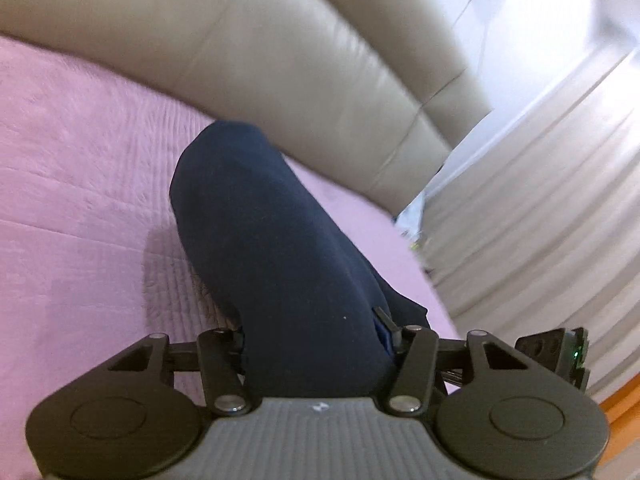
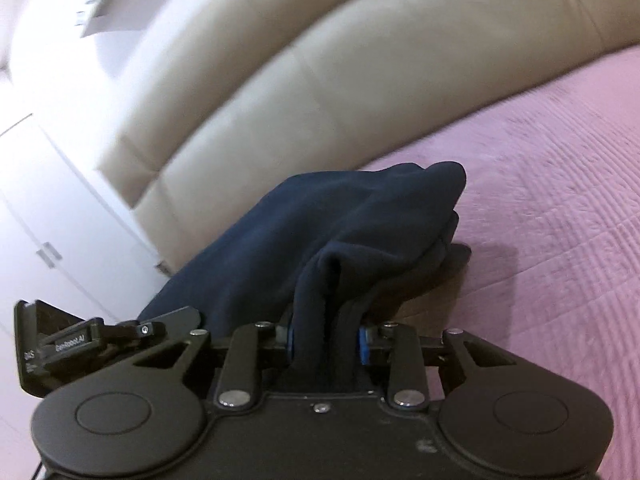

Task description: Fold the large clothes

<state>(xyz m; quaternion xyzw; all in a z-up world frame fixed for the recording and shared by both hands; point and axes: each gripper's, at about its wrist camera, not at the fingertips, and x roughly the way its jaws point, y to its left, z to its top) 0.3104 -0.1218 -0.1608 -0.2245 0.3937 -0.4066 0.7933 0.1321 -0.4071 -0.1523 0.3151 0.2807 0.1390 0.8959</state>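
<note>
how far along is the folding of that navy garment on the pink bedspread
Done: nothing neatly folded shows. In hand: the left hand-held gripper and right hand-held gripper both clamp the navy garment, bunched above the pink bedspread. Left: laying it flat and making the folds.

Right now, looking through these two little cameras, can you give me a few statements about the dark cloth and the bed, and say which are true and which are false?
1. The left gripper has the dark navy fabric garment between its jaws. True.
2. The right gripper hangs open and empty. False: its jaws are shut on a bunched fold of the same garment.
3. The garment lies over a green striped sheet. False: under it is a pink quilted bedspread.
4. A beige padded leather headboard rises behind the bed. True.
5. The garment is already a flat, neat square. False: it is bunched and lifted, with its far end resting on the bedspread.
</note>
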